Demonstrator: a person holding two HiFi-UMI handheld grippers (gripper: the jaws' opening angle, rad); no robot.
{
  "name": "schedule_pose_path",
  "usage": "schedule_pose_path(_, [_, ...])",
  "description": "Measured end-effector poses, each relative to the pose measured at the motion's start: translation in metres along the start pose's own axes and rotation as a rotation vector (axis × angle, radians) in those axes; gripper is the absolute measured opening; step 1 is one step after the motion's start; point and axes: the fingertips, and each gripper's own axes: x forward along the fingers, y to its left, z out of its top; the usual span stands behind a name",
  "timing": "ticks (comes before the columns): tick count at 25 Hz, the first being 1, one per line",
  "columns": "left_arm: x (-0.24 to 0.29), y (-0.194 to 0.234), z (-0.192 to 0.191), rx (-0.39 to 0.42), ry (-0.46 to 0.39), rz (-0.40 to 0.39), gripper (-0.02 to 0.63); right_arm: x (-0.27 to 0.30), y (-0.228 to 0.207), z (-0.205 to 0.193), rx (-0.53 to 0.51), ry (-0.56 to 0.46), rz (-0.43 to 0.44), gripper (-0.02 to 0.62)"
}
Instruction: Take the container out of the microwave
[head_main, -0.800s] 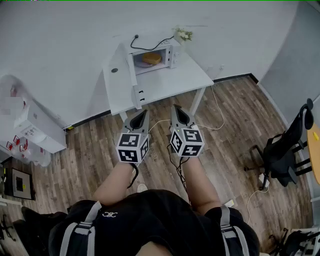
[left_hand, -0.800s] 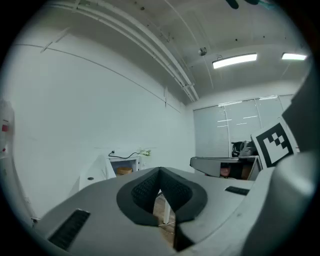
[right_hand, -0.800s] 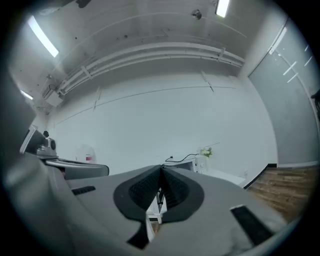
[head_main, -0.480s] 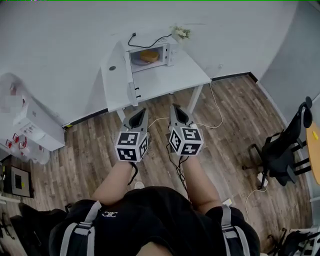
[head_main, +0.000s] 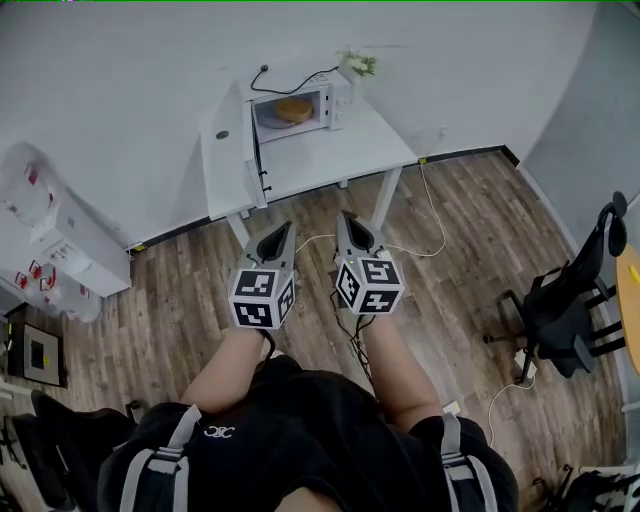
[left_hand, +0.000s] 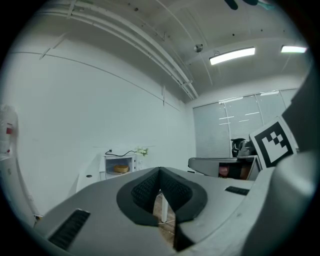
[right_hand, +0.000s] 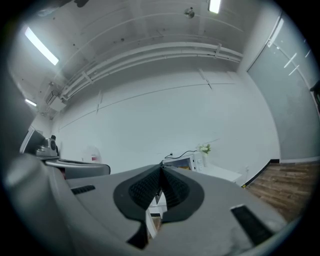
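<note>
Right gripper (head_main: 348, 217) closed, microwave (head_main: 339, 101) holding seemingly orange container (head_main: 292, 108)

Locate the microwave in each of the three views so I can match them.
Head view: microwave at top centre, on the white table, its door open.
Left gripper view: left of centre, small, just above the jaws.
Right gripper view: just right of centre, behind the jaw tips.
Shared landmark: the small flowers beside it.
</note>
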Motion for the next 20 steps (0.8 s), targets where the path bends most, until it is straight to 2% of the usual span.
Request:
schedule_pose_path(11, [0.031, -0.006, -0.003, 0.010, -0.005, -0.001, 0.013, 0.016, -0.028, -0.005, -0.034, 0.015, 0.017, 0.000])
schedule_pose_path(20, [0.097, 0.013, -0.019, -0.006, -0.006, -0.011, 0.014, 0.070, -0.066, -0.023, -0.060, 0.032, 0.012, 0.000])
